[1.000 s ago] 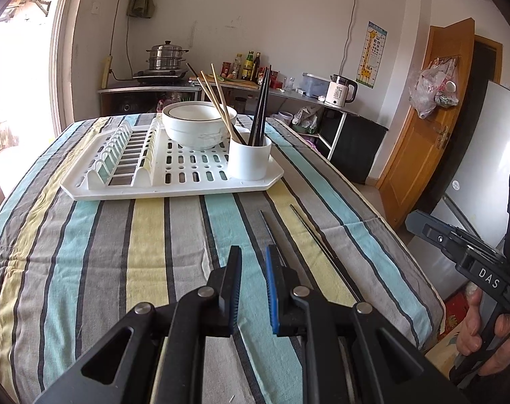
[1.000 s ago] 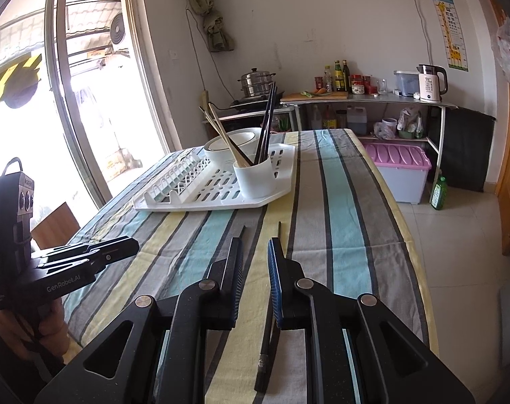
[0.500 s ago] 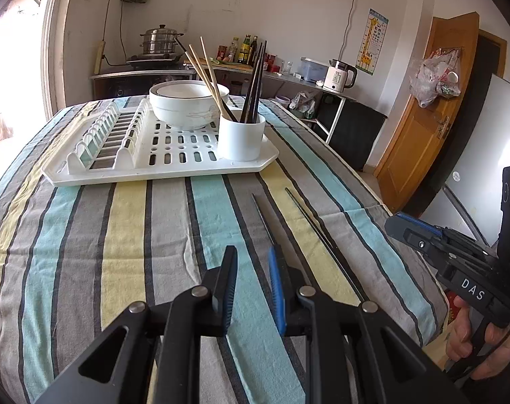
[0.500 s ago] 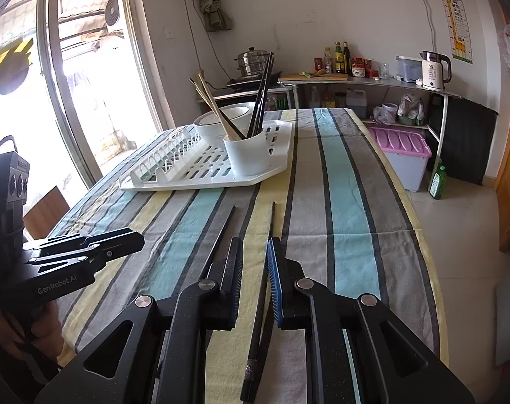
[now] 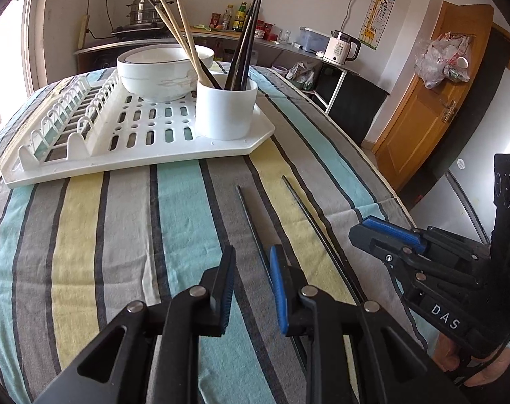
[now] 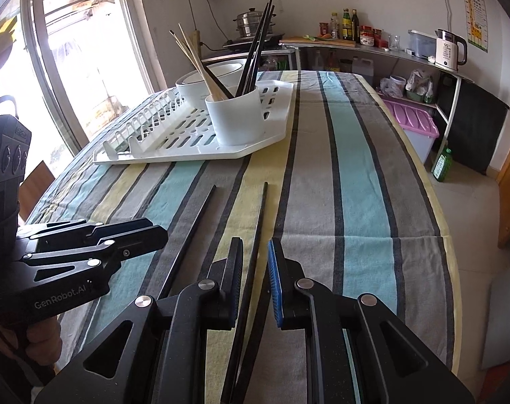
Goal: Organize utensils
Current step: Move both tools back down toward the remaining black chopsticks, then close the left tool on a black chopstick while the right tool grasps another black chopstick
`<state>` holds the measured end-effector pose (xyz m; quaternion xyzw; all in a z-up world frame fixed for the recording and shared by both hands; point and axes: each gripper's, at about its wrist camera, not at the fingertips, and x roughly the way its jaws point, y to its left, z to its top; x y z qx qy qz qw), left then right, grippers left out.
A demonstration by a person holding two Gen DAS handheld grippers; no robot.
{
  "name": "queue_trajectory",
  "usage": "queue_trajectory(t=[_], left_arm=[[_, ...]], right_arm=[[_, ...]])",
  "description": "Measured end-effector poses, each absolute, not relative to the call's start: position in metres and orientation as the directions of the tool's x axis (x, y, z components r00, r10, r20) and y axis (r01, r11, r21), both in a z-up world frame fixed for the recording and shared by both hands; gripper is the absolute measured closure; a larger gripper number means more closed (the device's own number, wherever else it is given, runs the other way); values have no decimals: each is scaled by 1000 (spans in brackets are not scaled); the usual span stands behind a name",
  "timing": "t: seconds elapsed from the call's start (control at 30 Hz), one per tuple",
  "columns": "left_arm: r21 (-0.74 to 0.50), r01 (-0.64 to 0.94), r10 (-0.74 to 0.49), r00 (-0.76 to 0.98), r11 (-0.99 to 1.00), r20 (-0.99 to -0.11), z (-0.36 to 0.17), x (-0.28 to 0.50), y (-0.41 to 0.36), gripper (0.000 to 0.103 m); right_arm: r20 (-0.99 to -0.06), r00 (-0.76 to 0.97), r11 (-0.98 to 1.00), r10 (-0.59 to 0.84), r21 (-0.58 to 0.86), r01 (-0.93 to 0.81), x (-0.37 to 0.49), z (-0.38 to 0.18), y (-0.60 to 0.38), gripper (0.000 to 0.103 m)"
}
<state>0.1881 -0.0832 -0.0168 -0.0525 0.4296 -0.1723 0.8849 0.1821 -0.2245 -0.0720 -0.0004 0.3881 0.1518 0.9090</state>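
While jaws part, left gripper (image 5: 251,289) probably straddles chopstick (image 5: 251,222)

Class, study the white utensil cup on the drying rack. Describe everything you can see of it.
The white utensil cup is a plain, smooth cylinder, seemingly ceramic or plastic, with no handle visible. It stands upright on the near corner of the white slotted drying rack, just in front of the white bowl. Its open top holds several dark chopsticks leaning one way and pale wooden chopsticks leaning the other. Nothing else touches it.
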Motion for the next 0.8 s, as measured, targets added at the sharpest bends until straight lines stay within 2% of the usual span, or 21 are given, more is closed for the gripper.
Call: queue_trajectory(t=[0.33, 0.73, 0.8], left_arm=[[-256, 250, -353, 520, 934, -778, -32, 207, -91, 81], [-176, 299, -319, 541, 938, -778, -31, 212, -100, 81], [-168, 305, -316, 543, 937, -778, -31, 214, -101, 81]], right_arm=[[-758, 591, 947, 276, 110, -301, 212, -83, -218, 88], [-785, 568, 945, 248, 67, -320, 226, -90, -211, 88], [-785, 573, 947, 234, 50, -318, 228, -90, -209, 91]])
